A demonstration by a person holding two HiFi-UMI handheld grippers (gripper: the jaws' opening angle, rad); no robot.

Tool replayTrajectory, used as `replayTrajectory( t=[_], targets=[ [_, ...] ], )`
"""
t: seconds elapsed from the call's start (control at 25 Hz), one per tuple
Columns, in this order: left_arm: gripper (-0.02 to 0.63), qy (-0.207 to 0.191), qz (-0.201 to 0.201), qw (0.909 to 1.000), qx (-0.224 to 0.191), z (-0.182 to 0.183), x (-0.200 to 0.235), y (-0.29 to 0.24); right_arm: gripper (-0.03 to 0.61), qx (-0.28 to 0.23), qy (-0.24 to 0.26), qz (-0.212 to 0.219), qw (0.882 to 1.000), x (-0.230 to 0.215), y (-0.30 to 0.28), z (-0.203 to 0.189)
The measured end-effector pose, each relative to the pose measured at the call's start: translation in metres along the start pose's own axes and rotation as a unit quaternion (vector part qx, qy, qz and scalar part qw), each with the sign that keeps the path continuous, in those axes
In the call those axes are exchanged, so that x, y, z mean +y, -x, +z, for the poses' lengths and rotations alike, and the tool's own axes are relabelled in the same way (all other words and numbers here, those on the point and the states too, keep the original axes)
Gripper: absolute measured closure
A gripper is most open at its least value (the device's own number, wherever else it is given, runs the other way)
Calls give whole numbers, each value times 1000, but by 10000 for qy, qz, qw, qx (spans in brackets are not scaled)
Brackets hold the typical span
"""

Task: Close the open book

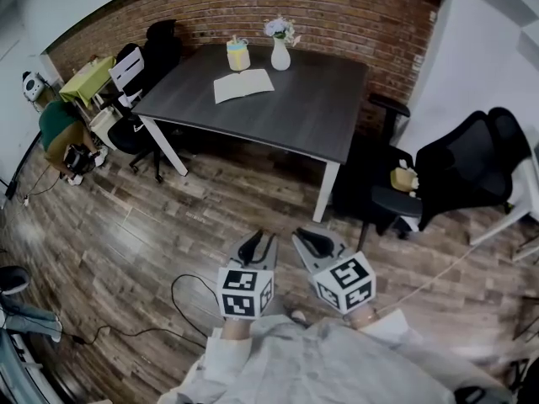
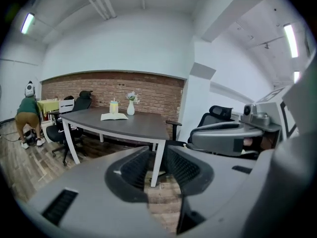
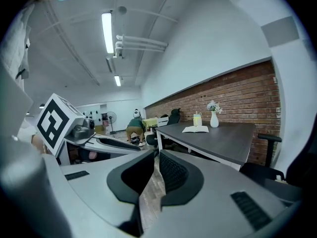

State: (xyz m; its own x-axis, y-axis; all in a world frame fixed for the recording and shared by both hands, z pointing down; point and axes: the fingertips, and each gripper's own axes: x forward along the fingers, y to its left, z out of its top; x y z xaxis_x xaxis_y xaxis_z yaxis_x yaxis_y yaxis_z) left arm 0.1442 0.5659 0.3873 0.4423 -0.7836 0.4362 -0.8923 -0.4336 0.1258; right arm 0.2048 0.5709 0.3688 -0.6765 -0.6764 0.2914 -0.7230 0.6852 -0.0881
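The open book [image 1: 242, 85] lies flat with white pages up on the far side of a dark grey table [image 1: 295, 116]; it also shows small in the left gripper view, the book [image 2: 114, 116], and in the right gripper view, the book [image 3: 195, 129]. Both grippers hang over the wooden floor well short of the table, side by side and pointing toward it. My left gripper [image 1: 259, 241] [image 2: 157, 155] is open, with a narrow gap between its jaws and nothing in it. My right gripper [image 1: 305, 236] [image 3: 156, 157] is shut and empty.
A yellow cup [image 1: 238, 55] and a white vase [image 1: 280, 53] with flowers stand just behind the book. Black office chairs [image 1: 455, 171] stand to the table's right and at its left end. A crouching person [image 1: 57, 133] is at far left. A cable [image 1: 181, 293] lies on the floor.
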Motion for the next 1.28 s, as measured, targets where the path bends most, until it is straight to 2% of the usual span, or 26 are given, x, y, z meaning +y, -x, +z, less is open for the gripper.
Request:
replayTrajectory(
  t=[0.08, 0.16, 0.2, 0.52, 0.96, 1.12, 1.28],
  targets=[
    [505, 65, -31, 9999, 74, -4, 5, -1, 554, -61, -40, 10, 10000, -2, -4, 1],
    [503, 159, -36, 9998, 126, -7, 10, -3, 482, -35, -71, -6, 10000, -5, -9, 0],
    [497, 187, -41, 9997, 152, -9, 13, -4, 477, 27, -87, -16, 10000, -6, -12, -2],
    [482, 232, -31, 9996, 177, -1, 67, -35, 465, 123, -160, -80, 9998, -28, -68, 3],
    [482, 177, -117, 9998, -1, 66, 184, -97, 465, 199, 6, -450, 9988, -77, -192, 57],
    [482, 131, -174, 9998, -50, 83, 214, -116, 465, 118, 24, -610, 9981, -89, -224, 71],
    [482, 75, -267, 9996, -27, 92, 239, -134, 465, 50, 6, -557, 9984, -93, -254, 79]
  ],
)
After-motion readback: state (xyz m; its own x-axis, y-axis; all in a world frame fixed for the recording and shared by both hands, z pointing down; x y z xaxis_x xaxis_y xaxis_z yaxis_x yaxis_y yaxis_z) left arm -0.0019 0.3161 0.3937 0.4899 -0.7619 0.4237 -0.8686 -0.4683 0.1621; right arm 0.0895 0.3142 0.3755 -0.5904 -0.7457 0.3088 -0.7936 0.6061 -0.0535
